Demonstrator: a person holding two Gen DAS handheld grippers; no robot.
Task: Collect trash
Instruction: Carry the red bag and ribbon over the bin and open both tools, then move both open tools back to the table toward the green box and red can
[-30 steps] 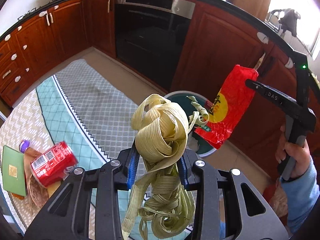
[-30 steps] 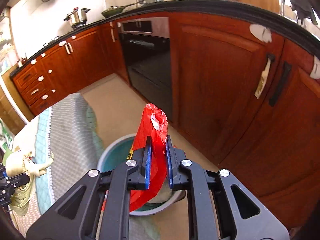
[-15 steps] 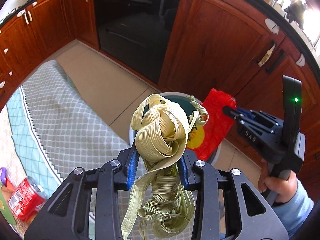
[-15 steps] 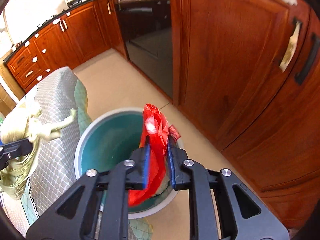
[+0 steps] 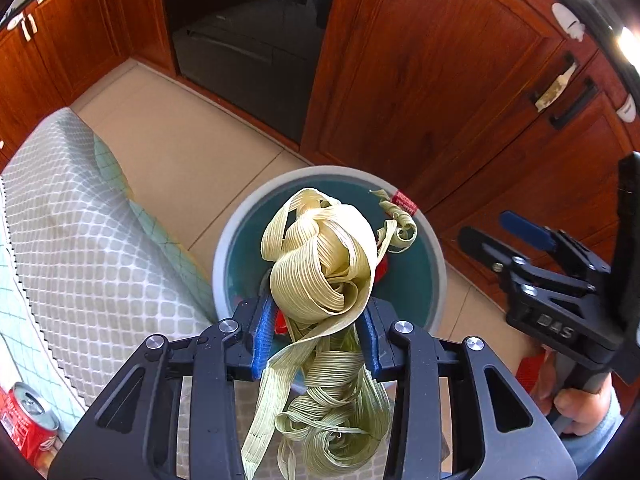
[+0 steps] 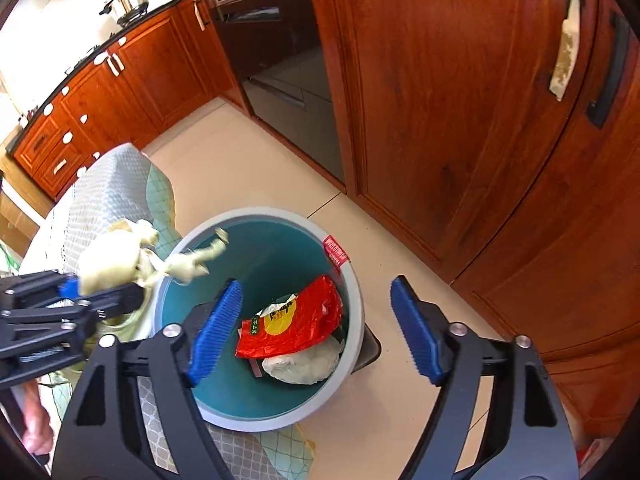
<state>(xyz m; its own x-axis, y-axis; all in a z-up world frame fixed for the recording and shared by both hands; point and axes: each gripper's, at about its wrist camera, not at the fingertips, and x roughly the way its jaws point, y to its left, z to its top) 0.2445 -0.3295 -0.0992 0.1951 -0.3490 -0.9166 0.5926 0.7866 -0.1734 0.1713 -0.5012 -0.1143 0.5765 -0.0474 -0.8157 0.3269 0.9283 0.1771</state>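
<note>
My left gripper (image 5: 316,332) is shut on a bundle of pale green ribbed leaf strips (image 5: 320,256) and holds it above the near rim of a grey, teal-lined trash bin (image 5: 224,248). My right gripper (image 6: 320,328) is open and empty above the bin (image 6: 348,276). A red and yellow snack bag (image 6: 296,320) lies inside the bin on a white crumpled wrapper (image 6: 304,364). The leaf bundle also shows in the right wrist view (image 6: 116,260), over the bin's left rim. The right gripper shows in the left wrist view (image 5: 504,240) at the right.
A table with a grey and teal checked cloth (image 5: 72,216) stands left of the bin. A red drink can (image 5: 28,420) sits on it at the lower left. Wooden cabinets (image 6: 440,100) and a dark oven (image 5: 248,40) stand behind the bin on a beige tile floor.
My right gripper opened and the red snack bag dropped into the bin. My left gripper moved with the leaf bundle toward the bin, over its rim.
</note>
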